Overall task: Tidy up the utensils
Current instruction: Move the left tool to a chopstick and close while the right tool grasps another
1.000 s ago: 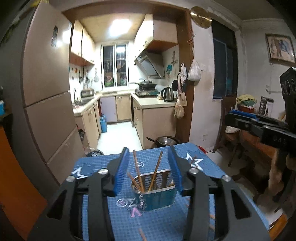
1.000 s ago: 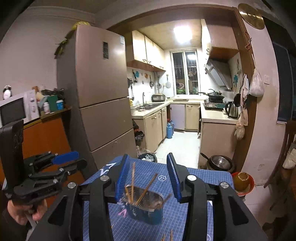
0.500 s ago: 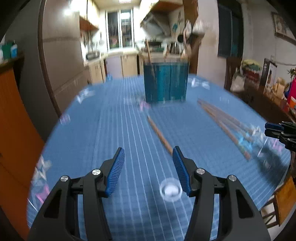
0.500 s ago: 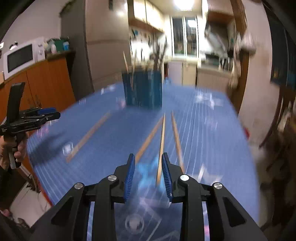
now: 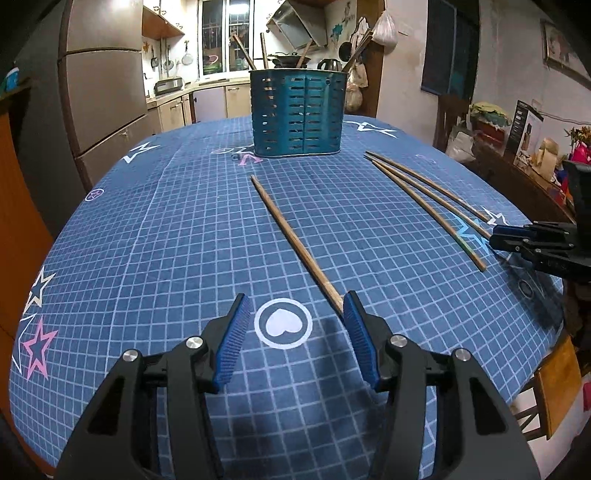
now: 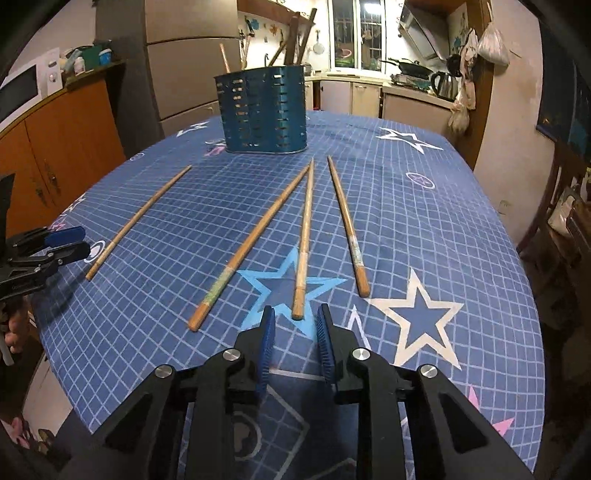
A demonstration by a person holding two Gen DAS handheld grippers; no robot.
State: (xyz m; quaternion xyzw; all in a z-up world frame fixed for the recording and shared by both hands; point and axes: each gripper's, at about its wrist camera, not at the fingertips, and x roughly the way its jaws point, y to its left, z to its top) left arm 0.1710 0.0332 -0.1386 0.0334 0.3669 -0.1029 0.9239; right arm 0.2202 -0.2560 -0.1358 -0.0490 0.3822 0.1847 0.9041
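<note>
A doorway behind the table opens into a narrow kitchen. A barred window (image 5: pixel 221 35) stands at the far end, with pale base cabinets (image 5: pixel 173 112) along both sides and a range hood (image 5: pixel 295 22) on the right. A tall fridge (image 5: pixel 105 74) occupies the left. An orange wooden cabinet (image 6: pixel 62 136) carries a microwave (image 6: pixel 22 90). A framed picture (image 5: pixel 563 46) hangs on the right wall. A kettle (image 6: pixel 443 83) sits on the counter.

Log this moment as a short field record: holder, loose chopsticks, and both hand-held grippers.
holder: blue slotted utensil holder upright at far end of tablecloth, several sticks inside
loose chopsticks: four flat on cloth; single chopstick apart on the left, group of three chopsticks on the right
left hand-held gripper: open, empty, beside single chopstick's near end
right hand-held gripper: open, narrower gap, empty, lined up with middle chopstick's near end
</note>
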